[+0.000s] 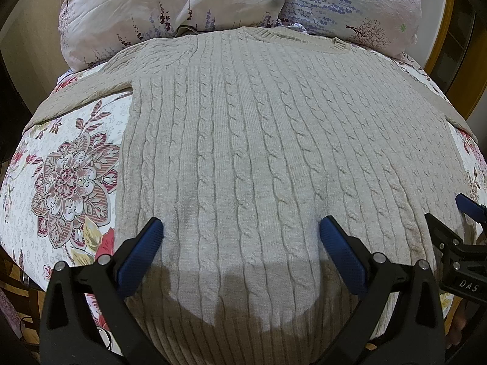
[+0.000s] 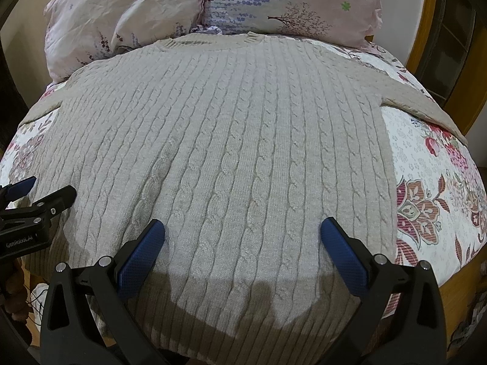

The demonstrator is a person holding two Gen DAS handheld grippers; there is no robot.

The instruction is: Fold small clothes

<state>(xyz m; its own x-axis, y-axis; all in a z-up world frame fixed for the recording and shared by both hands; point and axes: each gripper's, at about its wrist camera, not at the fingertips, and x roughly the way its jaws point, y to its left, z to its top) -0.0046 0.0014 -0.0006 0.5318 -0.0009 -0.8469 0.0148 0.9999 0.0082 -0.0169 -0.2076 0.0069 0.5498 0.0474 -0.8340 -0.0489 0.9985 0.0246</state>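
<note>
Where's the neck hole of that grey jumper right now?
The collar of the sweater is at the far end of the bed in both wrist views, just below the two pillows, away from both open grippers.

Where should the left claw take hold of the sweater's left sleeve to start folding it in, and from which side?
Judging from the pose, grip the left sleeve along its lower edge, as far out as can be reached, coming from the outer left over the bedspread. The sleeve lies flat and angled away from the sweater body, so that edge is free to pinch. Left claw is open.
</note>
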